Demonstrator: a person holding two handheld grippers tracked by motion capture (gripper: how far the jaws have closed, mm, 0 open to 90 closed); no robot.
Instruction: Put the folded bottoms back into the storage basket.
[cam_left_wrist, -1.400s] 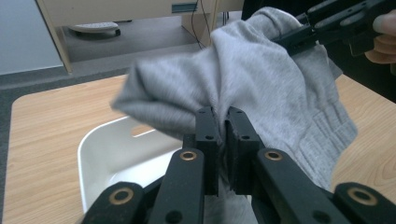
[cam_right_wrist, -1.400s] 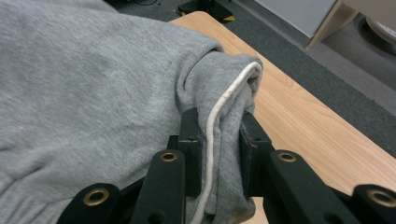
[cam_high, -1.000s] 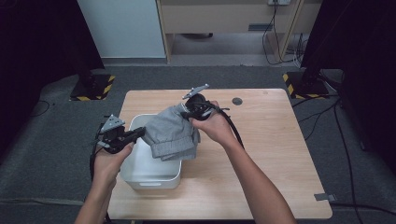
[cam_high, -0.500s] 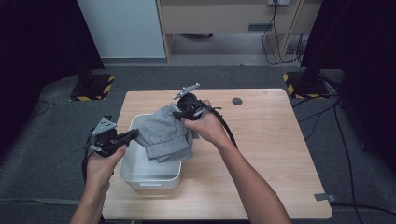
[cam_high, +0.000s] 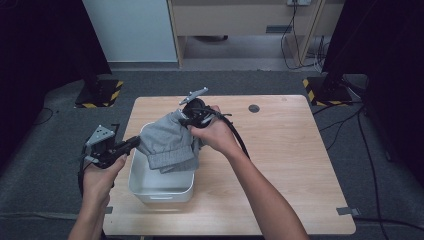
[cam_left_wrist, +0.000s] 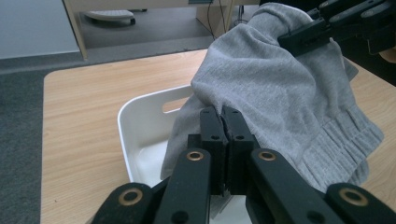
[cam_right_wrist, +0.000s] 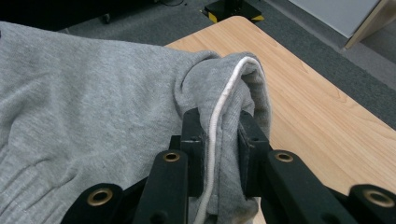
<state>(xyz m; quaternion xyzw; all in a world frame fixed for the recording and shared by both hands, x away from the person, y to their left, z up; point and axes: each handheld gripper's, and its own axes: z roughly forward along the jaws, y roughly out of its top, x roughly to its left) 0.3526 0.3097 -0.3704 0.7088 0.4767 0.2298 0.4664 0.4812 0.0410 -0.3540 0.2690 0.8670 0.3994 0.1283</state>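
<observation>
A grey sweatshirt (cam_high: 167, 145) with a ribbed hem hangs over a white bin (cam_high: 150, 187) on the wooden table (cam_high: 300, 165), held between both grippers. My right gripper (cam_high: 186, 120) is shut on a bunched fold at its top, where a white cord (cam_right_wrist: 224, 98) runs between the jaws (cam_right_wrist: 219, 121). My left gripper (cam_high: 134, 143) is shut on the sweatshirt's left edge, its jaws pressed together on a thin pinch of fabric (cam_left_wrist: 222, 112). In the left gripper view the sweatshirt (cam_left_wrist: 280, 93) drapes over the bin's rim (cam_left_wrist: 140, 116), with the right gripper (cam_left_wrist: 299, 35) at the top right.
A small dark round disc (cam_high: 254, 108) lies on the table's far side. The left hand sits past the table's left edge, over grey carpet (cam_high: 60, 150). Black stands with yellow-striped bases (cam_high: 100, 92) flank the table, and cables trail on the floor behind.
Both hands have shifted left and risen slightly, carrying the sweatshirt with them. The left gripper has drawn out past the table's left edge.
</observation>
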